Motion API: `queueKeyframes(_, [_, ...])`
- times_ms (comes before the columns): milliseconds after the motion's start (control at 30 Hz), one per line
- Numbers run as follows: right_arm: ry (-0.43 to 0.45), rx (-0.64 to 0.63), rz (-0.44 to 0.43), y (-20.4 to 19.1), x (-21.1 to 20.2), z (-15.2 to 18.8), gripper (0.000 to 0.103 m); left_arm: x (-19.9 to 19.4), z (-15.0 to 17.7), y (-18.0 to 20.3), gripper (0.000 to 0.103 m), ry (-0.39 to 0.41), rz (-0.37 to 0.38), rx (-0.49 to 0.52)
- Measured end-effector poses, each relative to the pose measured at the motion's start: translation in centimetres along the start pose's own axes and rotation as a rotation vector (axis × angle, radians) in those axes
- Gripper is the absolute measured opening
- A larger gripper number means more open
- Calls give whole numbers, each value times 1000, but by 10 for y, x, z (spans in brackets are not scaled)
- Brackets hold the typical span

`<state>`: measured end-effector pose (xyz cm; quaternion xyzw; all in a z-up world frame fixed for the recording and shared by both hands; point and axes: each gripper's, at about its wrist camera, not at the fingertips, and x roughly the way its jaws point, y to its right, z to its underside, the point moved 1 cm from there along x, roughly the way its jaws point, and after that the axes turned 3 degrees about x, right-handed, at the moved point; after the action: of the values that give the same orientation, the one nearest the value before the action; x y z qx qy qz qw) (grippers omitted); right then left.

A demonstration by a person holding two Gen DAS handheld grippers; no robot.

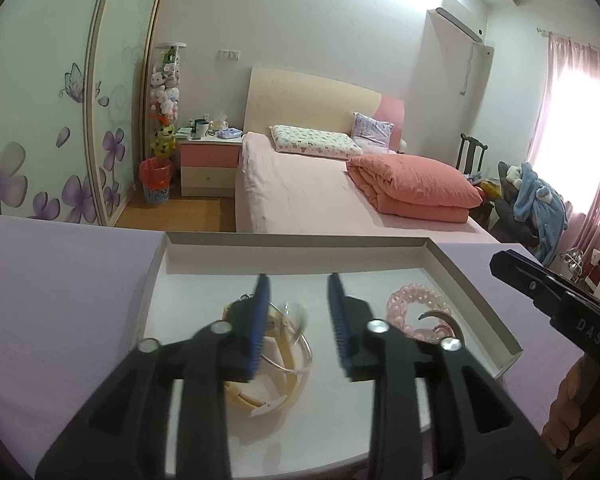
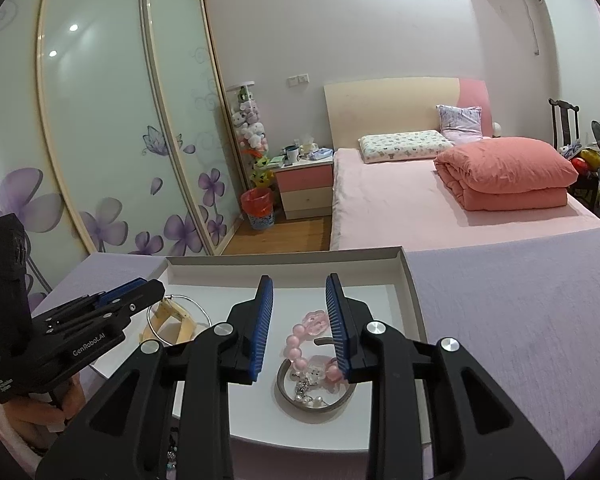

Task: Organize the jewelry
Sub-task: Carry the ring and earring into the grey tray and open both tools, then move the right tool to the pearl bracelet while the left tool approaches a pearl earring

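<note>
A shallow white tray (image 1: 472,276) lies on a lilac cloth. In it, on the left, lie a cream watch strap (image 1: 278,328) and a thin silver bangle (image 1: 306,354). On the right lie a pink bead bracelet (image 1: 416,294) and a grey cuff bangle (image 1: 452,320). My left gripper (image 1: 298,290) is open and empty, above the strap and silver bangle. My right gripper (image 2: 299,292) is open and empty, above the pink bead bracelet (image 2: 296,346), the grey cuff (image 2: 320,406) and a small pearl chain (image 2: 308,394). The left gripper also shows in the right wrist view (image 2: 140,292).
The lilac cloth (image 2: 520,320) spreads wide to the right of the tray and to its left (image 1: 60,280). Beyond lie a pink bed (image 1: 300,192) with a folded quilt (image 1: 412,188), a bedside cabinet (image 1: 210,160) and sliding wardrobe doors (image 2: 100,140).
</note>
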<state>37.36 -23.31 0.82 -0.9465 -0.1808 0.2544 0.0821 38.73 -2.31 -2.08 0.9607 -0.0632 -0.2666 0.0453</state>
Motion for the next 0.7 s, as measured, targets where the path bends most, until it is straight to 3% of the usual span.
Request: queueKeyframes(700, [-13,-9,-1,-3,0,6,29,-4,-2,-13,35,9,-12,-30])
